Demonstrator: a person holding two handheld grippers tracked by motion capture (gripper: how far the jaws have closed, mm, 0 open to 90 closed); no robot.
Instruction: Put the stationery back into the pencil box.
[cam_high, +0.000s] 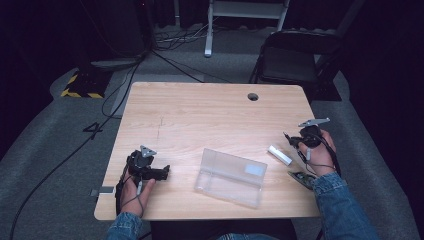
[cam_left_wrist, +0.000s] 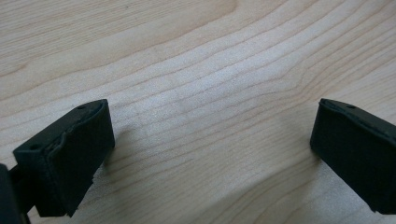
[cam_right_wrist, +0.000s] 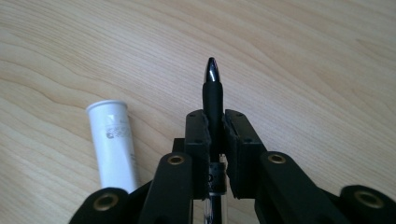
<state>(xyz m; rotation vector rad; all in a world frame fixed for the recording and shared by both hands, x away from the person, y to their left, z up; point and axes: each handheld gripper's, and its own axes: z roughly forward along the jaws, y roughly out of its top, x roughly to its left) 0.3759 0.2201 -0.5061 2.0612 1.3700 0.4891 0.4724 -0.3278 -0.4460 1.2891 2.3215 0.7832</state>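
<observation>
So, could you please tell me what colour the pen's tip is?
Shiny silver on the black pen, clearest in the right gripper view.

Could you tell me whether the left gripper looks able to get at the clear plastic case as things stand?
Probably yes. The left gripper rests on the table with its jaws open and nothing held, and the bare wood between it and the clear case leaves the way free.
</observation>
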